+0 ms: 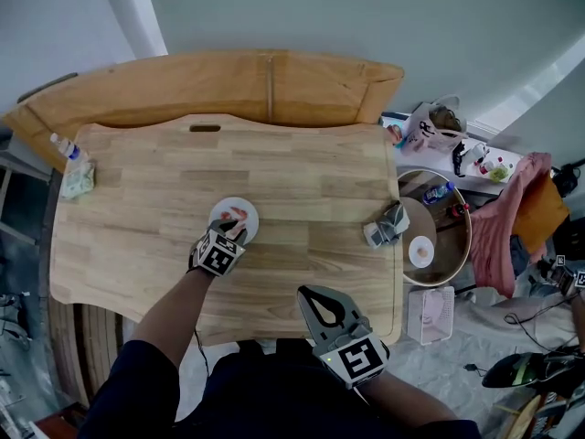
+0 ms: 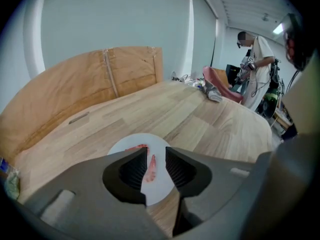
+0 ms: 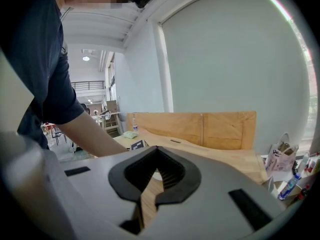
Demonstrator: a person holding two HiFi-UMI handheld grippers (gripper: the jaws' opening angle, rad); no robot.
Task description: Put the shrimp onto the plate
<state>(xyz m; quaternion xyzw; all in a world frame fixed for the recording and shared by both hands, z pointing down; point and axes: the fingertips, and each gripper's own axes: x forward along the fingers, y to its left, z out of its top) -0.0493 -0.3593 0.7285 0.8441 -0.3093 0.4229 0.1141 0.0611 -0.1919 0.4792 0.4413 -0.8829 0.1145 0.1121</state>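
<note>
Shrimp [image 2: 151,168] is seen lying on the plate [image 2: 161,143] at mid-table [image 1: 311,181], between the parted fingers [image 2: 132,169] of the left gripper [image 2: 156,156], apparently not gripped. A straight lift is advised, so nothing is dragged off. The right gripper [image 3: 157,160], at the near edge, is held with its fingers together and empty.

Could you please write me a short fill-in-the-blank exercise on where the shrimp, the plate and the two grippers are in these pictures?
1. The pink shrimp lies on the round white plate, which stands on the light ____ table.
2. The jaws of the left gripper stand ____, and the shrimp shows in the gap between them.
3. The right gripper, held near the person's body, has its jaws ____ with nothing between them.

Missing words: wooden; apart; shut.
</note>
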